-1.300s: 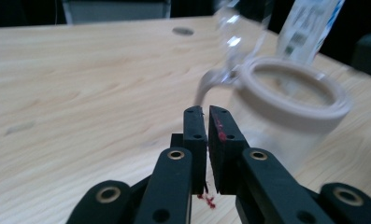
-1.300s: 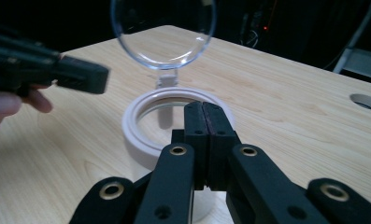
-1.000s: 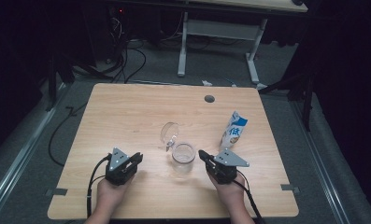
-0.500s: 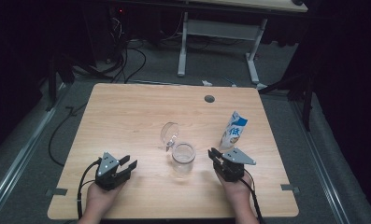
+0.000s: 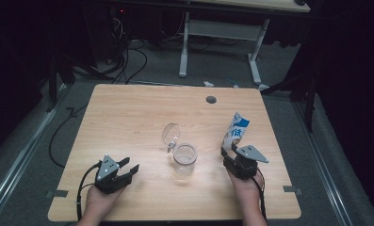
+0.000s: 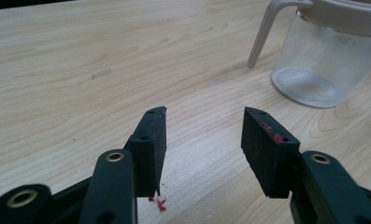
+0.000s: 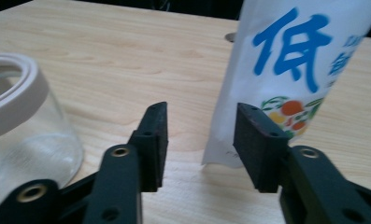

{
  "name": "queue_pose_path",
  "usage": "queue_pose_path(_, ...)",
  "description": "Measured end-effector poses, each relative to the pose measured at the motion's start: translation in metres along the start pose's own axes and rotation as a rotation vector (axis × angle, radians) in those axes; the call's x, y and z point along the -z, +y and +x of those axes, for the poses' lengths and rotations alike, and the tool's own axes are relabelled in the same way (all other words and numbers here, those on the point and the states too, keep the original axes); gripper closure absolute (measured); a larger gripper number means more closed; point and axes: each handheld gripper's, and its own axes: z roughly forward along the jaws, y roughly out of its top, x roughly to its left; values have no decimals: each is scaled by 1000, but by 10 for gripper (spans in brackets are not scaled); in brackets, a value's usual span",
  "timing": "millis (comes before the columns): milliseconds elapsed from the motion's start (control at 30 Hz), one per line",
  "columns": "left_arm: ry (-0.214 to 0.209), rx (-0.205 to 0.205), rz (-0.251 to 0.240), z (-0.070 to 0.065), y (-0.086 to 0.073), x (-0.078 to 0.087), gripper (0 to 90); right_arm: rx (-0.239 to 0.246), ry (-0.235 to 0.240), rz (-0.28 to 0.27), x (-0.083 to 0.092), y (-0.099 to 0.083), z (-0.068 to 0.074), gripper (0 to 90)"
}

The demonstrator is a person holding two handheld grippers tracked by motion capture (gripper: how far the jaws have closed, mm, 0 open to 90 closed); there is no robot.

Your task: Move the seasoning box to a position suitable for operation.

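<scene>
Pale woodgrain table (image 5: 128,113): clear round jar (image 5: 184,159), glossy printed pouch (image 5: 235,133); both grippers' jaws just spread, empty.

Showing on the white pouch (image 7: 286,79), in the right gripper view, one large blue character, 低, printed high on the face turned to the camera. Trailing off beside it at the right edge, smaller blue characters, cut by the frame and too blurred for reading. Sitting under the big character, a small printed picture of orange fruit with green leaves, carrying no legible words. Appearing again in the high view, the same blue character on the pouch (image 5: 238,131) standing on the desk (image 5: 128,122), too small there for anything more. Bearing no readable marks anywhere else.
</scene>
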Motion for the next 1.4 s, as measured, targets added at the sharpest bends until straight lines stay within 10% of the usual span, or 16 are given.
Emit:
queue_pose_path(233, -6, 2, 7, 0, -1, -4, 511, -59, -106, 31, -18, 9, -12, 199)
queue_pose_path(600, -2, 7, 2, 3, -3, -2, 517, -109, -166, 79, -49, 16, -23, 95)
queue_pose_path(1000, -1, 14, 3, 5, -4, -2, 519, -101, -194, 89, -56, 15, -22, 353)
queue_pose_path(1400, 4, 17, 5, 5, -5, -3, 519, 3, -44, 53, -55, 12, -7, 477)
